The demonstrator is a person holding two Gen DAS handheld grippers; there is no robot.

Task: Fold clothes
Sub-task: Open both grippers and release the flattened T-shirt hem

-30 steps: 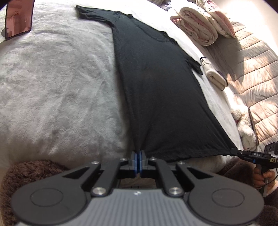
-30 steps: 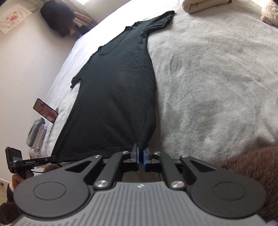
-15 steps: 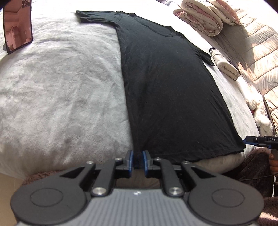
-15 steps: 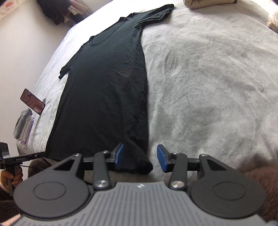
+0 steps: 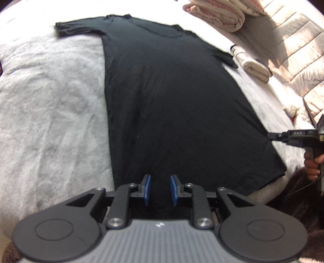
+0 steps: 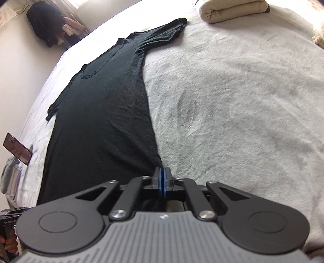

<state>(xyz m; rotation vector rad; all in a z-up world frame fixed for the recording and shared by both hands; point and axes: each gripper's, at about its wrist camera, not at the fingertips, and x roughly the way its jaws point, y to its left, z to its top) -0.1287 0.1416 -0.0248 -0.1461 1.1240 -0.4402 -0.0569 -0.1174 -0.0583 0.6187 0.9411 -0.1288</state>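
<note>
Looking down steeply and close from each gripper, at opposite hem corners; both sharing the black T-shirt [image 5: 172, 101] and bed [image 6: 232, 101].

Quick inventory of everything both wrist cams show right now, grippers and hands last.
T-shirt: 1, black, spread flat on the bed, hem nearest the grippers.
Bed cover: 1, pale grey, under the shirt.
Folded cloth: 1, cream, beyond the shirt's sleeve.
Folded bedding: 1 pile, pink-white, at the far corner.
Quilt: 1, beige, along the bed's edge.
Phone: 1, dark, propped at the bed's side.
Hanging clothes: dark, by the far wall.
Left gripper: black, blue pads, jaws opening over the hem.
Right gripper: black, blue pads, shut at the hem corner.
Hand: 1, holding the right gripper's handle.
</note>
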